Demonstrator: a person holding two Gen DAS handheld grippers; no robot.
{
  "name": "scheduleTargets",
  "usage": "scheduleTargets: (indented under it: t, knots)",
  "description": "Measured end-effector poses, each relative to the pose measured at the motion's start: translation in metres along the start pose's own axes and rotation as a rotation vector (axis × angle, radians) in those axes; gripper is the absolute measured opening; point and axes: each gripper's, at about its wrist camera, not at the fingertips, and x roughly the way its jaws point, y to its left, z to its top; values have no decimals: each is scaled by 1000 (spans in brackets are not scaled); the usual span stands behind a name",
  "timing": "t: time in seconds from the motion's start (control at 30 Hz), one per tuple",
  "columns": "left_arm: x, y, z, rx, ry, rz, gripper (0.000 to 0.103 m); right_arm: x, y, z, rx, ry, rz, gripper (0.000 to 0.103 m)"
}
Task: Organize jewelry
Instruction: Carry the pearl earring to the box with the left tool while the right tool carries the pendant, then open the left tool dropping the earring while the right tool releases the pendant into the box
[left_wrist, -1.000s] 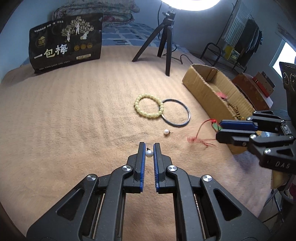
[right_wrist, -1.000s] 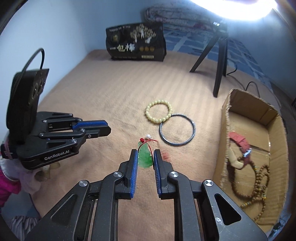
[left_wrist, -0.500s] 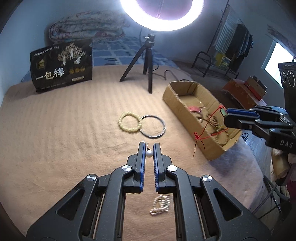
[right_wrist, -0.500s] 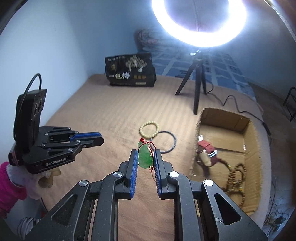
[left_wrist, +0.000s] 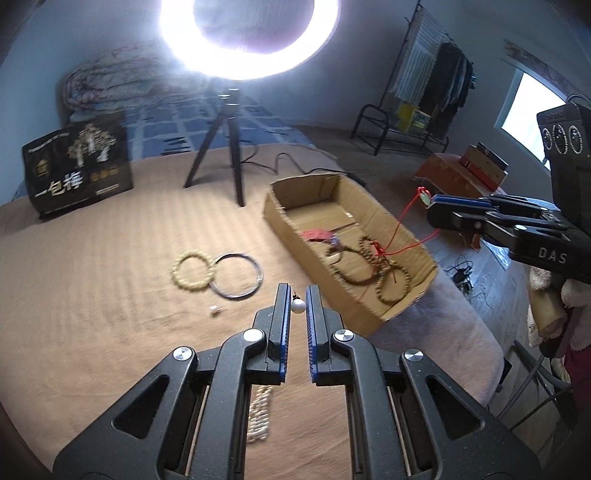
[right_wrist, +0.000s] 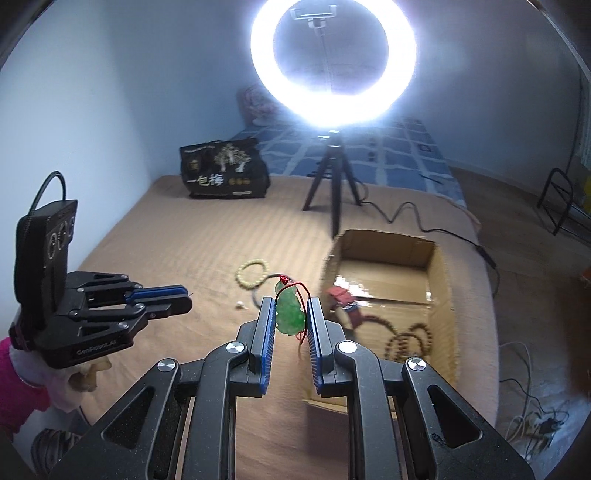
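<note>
The left claw (left_wrist: 297, 301) pinches a small white pearl earring (left_wrist: 297, 305) between its blue-padded tips, low in the centre of the left wrist view and lifted above the tan bed cover (left_wrist: 92, 295). The right claw (right_wrist: 291, 314) is closed on a green jade pendant (right_wrist: 290, 312), whose red cord (right_wrist: 295, 286) loops over the top of the stone; in the left wrist view that cord (left_wrist: 399, 229) trails down from the claw at the right edge into the cardboard box (left_wrist: 280, 225).

Inside the box, right of centre, lie a red band (left_wrist: 317, 234) and brown bead strings (left_wrist: 373, 266) (some of them overlapping). On the cover to the left of the box, a yellow bead bracelet (left_wrist: 192, 268) touches a thin dark bangle (left_wrist: 236, 275), with a second loose pearl earring (left_wrist: 214, 309) just below them. A white pearl strand (left_wrist: 258, 413) shows between the left claw's arms at the bottom of the frame.

Further back stand a black printed bag (left_wrist: 77, 166) at the upper left and a tripod (left_wrist: 229, 147) carrying a bright ring light (left_wrist: 251, 37) at the top centre.
</note>
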Motion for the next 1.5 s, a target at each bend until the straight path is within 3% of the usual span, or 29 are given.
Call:
scheduleTargets:
  t: [0.33,0.8,1.5]
  knots:
    - [34,-42,16,56,20,-49,6,-6,-41,-5,46,-3,-69,15]
    - [88,-75,19,106,79,-75,6,20,-79,-23,104,50,-123,15]
    - [112,-86,8,126,124,-73,6,39,-96,-40,148,95,-146,16]
